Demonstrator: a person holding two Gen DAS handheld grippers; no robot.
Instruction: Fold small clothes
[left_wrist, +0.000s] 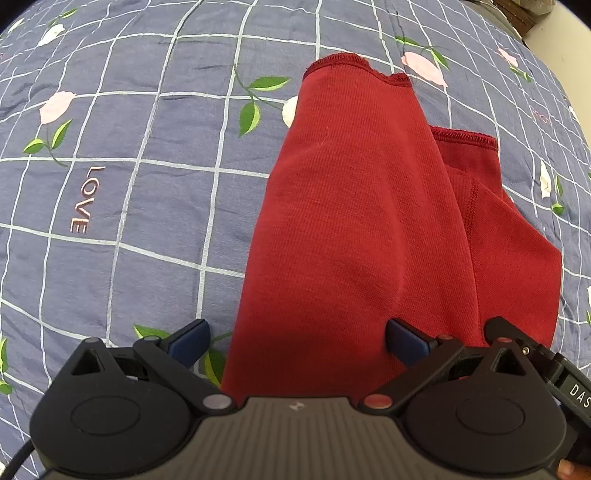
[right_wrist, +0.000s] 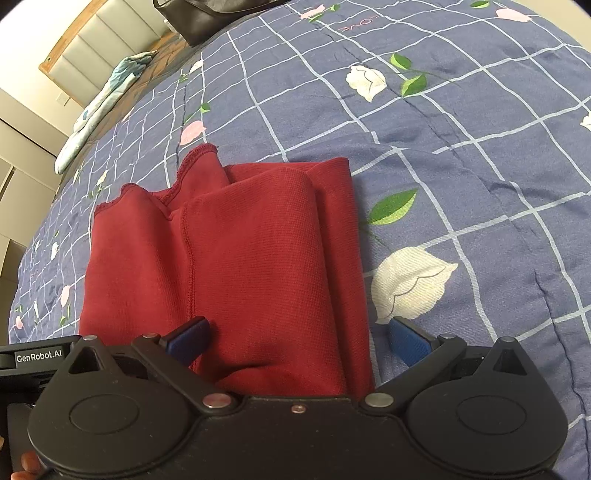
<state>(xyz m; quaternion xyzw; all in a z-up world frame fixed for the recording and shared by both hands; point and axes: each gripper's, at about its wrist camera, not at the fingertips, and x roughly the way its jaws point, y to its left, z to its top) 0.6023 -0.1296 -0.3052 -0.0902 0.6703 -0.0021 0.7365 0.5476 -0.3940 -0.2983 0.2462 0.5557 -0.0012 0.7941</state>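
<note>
On the quilt (left_wrist: 110, 184) the red garment (left_wrist: 362, 221) lay folded lengthwise, cuffs stacked at its far end, likely ready for a cross fold. The left gripper (left_wrist: 297, 341) stood spread, the cloth running from 6 toward 12 o'clock between its fingers. The right gripper (right_wrist: 299, 341), also spread, straddled the garment's (right_wrist: 240, 266) near edge, cloth reaching toward 11.

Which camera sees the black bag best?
The right wrist view. The black bag lies at the top edge there, beyond the blue quilt and the red garment. The left wrist view does not show it at all.
</note>
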